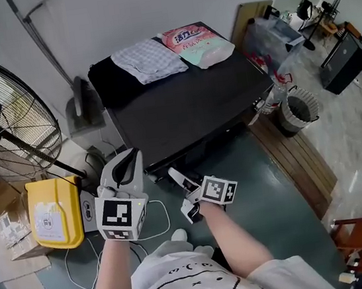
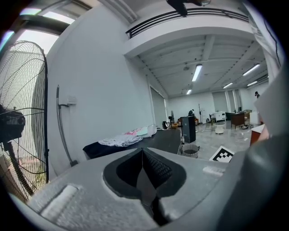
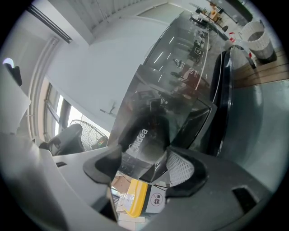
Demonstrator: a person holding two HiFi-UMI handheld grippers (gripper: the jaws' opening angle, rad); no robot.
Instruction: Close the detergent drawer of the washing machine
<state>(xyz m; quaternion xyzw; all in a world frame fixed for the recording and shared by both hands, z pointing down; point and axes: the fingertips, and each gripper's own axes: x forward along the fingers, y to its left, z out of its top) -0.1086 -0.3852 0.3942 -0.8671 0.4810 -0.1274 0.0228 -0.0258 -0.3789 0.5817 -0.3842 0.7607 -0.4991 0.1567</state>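
Nearest, at waist height: left gripper pinched shut, empty. Right gripper spread wide at detergent drawer, apparently jutting from top front corner of washing machine. Likely light, stiff plastic on runners; best pushed flat on its face.

Site: I read an open lab or test hall, not a home | overhead: high bare-beam ceiling, strip lights, railed gallery | floor: polished, desks far off | staged: washing machine against the wall, pedestal fan near it.
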